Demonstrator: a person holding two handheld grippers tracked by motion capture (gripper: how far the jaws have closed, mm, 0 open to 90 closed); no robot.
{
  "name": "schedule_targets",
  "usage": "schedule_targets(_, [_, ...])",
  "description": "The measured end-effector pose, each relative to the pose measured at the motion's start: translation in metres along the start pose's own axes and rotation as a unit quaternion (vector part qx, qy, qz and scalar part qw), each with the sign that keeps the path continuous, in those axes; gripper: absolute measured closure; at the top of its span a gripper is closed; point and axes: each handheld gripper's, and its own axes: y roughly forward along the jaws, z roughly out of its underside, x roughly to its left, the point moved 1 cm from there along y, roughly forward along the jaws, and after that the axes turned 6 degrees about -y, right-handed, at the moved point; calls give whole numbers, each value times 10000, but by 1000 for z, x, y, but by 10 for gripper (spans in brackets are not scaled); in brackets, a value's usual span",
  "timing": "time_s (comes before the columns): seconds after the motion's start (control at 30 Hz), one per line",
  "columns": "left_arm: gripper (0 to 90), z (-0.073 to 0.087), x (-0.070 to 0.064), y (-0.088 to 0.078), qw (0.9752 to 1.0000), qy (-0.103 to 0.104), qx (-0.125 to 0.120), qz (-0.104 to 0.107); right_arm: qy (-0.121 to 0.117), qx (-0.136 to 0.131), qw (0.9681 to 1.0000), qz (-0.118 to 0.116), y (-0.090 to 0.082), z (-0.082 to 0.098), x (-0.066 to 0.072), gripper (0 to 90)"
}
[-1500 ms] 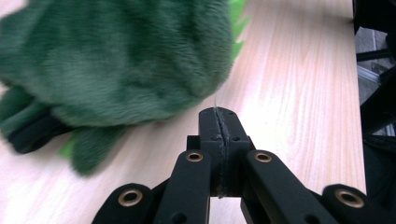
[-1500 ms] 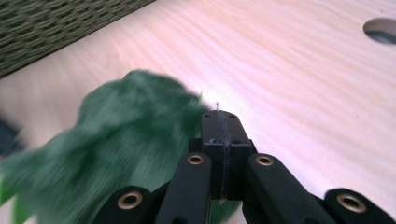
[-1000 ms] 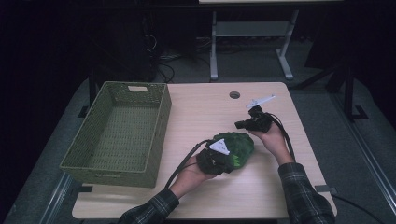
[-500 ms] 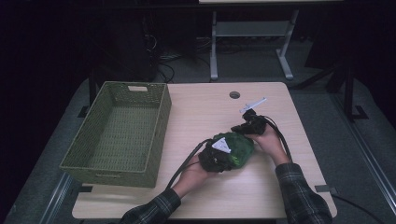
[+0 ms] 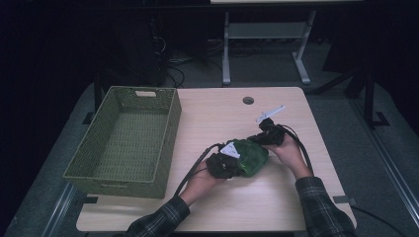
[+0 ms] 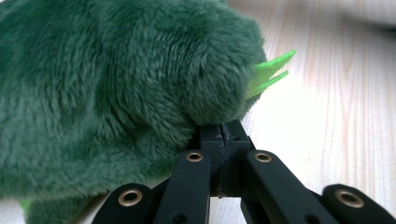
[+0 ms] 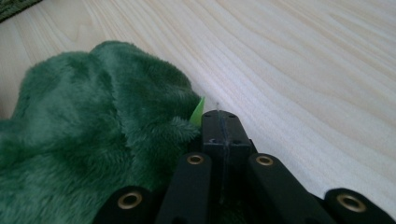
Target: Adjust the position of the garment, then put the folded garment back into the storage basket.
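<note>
High view: a green plush toy point(image 5: 249, 157) lies on the table point(image 5: 222, 113), in the right half and nearer the near edge than the far one. Its long axis runs slantwise, from the near left up toward the far right. Which end is the head I cannot tell; in the left gripper view a plump paw with light green felt claws point(image 6: 268, 74) points toward the bare wood.

A green woven basket point(image 5: 126, 140) stands along the left edge, well apart from the toy. Bare wood lies between the two. The far half of the table is open up to a round cable hole point(image 5: 248, 100) near the far edge. A narrower strip stays free toward the right edge.

The left gripper point(image 5: 222, 164) sits at the toy's near left end, the right gripper point(image 5: 267, 137) at its far right end. In both gripper views the jaws are pressed together, with no gap between them. Each pair of tips rests against the fur; neither holds any of it that I can see.
</note>
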Motion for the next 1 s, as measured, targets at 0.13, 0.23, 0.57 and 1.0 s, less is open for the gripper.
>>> schedule_targets(0.13, [897,2,4,-5,9999,62,49,-80,66,-18,10000,-12,-2,6,-2,899])
schedule_targets(0.23, [897,4,7,-8,9999,-31,10,-109,103,-22,9999,-37,-3,10,-2,900])
schedule_targets(0.57, [897,8,21,-17,9995,-218,-49,-217,58,12,9999,-96,-14,24,5,900])
schedule_targets(1.0, [897,10,37,-24,9987,-305,-71,-406,-71,-120,9997,-191,-34,47,28,900])
